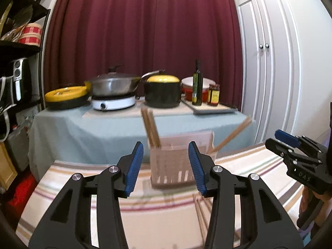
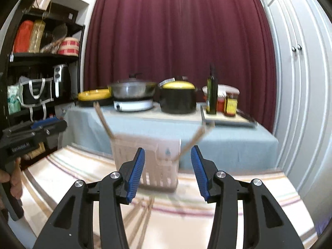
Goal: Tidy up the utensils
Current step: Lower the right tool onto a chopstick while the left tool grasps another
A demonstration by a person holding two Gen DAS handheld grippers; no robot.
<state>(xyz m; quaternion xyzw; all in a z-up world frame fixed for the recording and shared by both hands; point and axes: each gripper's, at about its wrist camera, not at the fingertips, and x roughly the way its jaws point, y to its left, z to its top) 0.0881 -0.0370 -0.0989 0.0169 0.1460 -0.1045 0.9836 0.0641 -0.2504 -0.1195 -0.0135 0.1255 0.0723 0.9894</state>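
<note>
A translucent pinkish utensil holder (image 1: pixel 172 166) (image 2: pixel 157 157) stands on a striped cloth (image 1: pixel 145 224). Wooden chopsticks lean out of it, some to the left (image 1: pixel 151 127) (image 2: pixel 102 120) and some to the right (image 1: pixel 232 134) (image 2: pixel 196 138). More loose chopsticks (image 1: pixel 200 213) (image 2: pixel 141 213) lie on the cloth in front of it. My left gripper (image 1: pixel 166 155) is open just short of the holder and holds nothing. My right gripper (image 2: pixel 168 157) is open too, also facing the holder and holding nothing. Each gripper shows at the edge of the other's view (image 1: pixel 290 143) (image 2: pixel 41 124).
Behind stands a table with a blue-grey cloth (image 1: pixel 93 128) carrying a wok on a hob (image 1: pixel 113 87), a black pot with a yellow lid (image 1: pixel 162 92), an oil bottle (image 1: pixel 197 85) and jars. Dark shelves (image 2: pixel 41 72) are on the left, white cupboard doors (image 1: pixel 269 62) on the right.
</note>
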